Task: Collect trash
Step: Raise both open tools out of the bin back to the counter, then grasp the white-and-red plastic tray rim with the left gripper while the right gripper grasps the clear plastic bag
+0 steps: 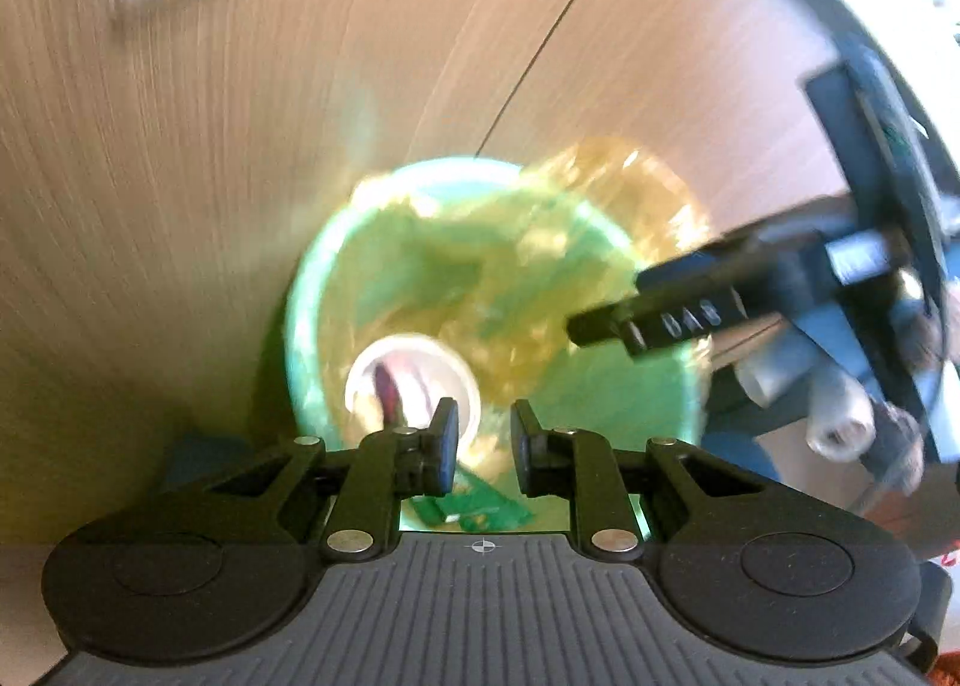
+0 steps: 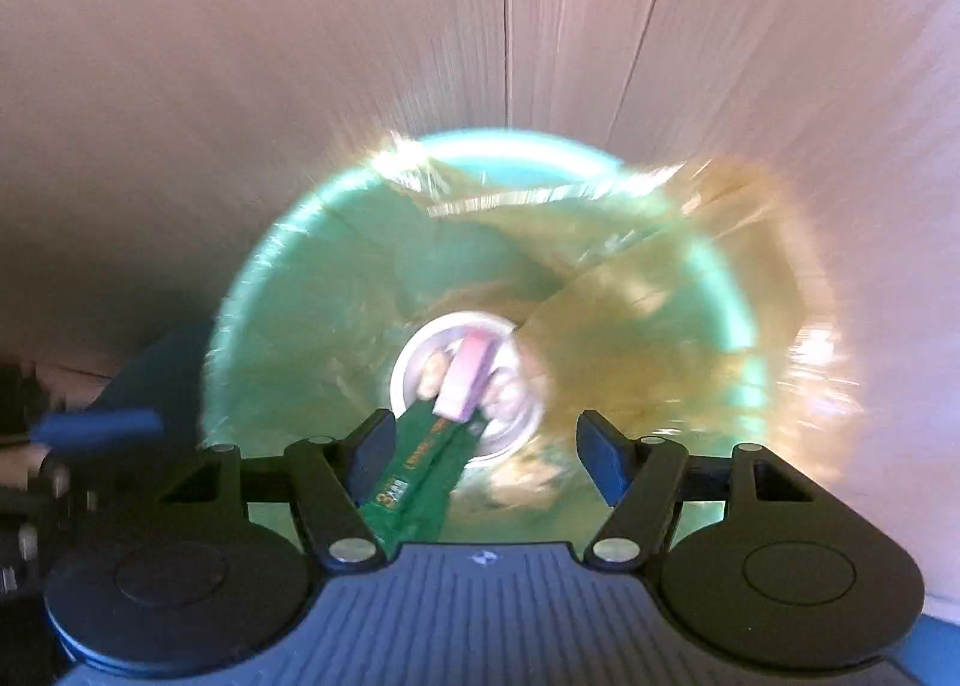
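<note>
A green bin [image 1: 312, 290] [image 2: 288, 242] with a yellowish clear bag liner [image 1: 630, 194] [image 2: 720, 278] stands on the floor below both grippers. At its bottom is a white cup [image 1: 414, 350] [image 2: 414, 362] with scraps in it. My right gripper [image 2: 485, 434] is over the bin mouth, jaws wide apart. A green wrapper [image 2: 420, 482] [image 1: 474, 509] lies along its left finger, one end under a pink piece [image 2: 468, 380], and the other pad is clear of it. My left gripper [image 1: 485, 446] hovers at the bin's near rim, its jaws apart with nothing between them. Both views are motion-blurred.
Pale wood-look floor [image 1: 180, 206] [image 2: 300, 26] surrounds the bin. The right gripper's black finger [image 1: 660, 320] reaches in from the right of the left wrist view, with white rolls [image 1: 840, 422] behind it. A blue object [image 2: 120, 416] and a hand [image 2: 18, 464] show at the left.
</note>
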The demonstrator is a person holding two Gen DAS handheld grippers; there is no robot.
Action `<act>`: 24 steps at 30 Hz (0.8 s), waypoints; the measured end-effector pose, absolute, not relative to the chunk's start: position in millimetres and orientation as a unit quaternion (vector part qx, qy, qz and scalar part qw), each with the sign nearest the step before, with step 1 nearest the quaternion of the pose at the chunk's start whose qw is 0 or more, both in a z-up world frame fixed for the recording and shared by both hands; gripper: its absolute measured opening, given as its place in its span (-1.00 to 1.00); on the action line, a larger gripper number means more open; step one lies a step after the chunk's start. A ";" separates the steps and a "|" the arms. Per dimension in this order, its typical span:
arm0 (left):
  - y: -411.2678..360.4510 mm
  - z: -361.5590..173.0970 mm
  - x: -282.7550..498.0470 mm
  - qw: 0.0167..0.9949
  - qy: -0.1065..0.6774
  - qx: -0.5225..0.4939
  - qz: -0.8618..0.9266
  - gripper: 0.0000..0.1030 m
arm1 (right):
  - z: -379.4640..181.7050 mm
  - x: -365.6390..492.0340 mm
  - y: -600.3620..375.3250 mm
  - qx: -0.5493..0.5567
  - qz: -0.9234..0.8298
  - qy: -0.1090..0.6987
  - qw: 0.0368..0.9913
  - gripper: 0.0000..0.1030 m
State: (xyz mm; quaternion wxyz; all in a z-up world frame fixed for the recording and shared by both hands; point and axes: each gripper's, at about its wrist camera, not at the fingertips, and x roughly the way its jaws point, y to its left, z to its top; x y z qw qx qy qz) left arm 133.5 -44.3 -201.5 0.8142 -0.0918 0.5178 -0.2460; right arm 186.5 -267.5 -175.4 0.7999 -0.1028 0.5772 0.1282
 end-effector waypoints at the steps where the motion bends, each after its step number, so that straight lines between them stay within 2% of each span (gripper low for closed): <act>1: -43.6 -187.1 129.4 0.821 0.505 -0.088 -0.251 -0.58 | -154.7 177.7 -268.1 -0.103 0.124 0.561 0.812 0.32; 5: -37.9 -113.5 110.9 0.842 0.446 -0.070 -0.294 -0.58 | -78.9 152.0 -268.9 -0.103 0.095 0.476 0.868 0.59; 10: -16.6 -18.8 88.9 0.864 0.377 -0.038 -0.331 -0.58 | 15.9 138.6 -267.2 -0.066 0.101 0.337 0.934 0.69; 13: -2.7 29.9 86.4 0.882 0.349 0.011 -0.317 -0.58 | 49.7 153.0 -261.5 -0.031 0.104 0.290 0.951 0.71; 18: 43.3 79.8 115.0 0.925 0.304 0.037 -0.224 -0.57 | 61.6 202.5 -234.9 0.036 0.125 0.236 0.963 0.71; 20: 66.1 85.4 125.5 0.936 0.295 0.007 -0.191 -0.58 | 65.9 230.6 -219.5 0.058 0.119 0.218 0.967 0.71; 24: 105.8 79.6 136.1 0.941 0.296 -0.040 -0.162 -0.58 | 68.8 300.3 -188.7 0.030 0.057 0.204 0.977 0.68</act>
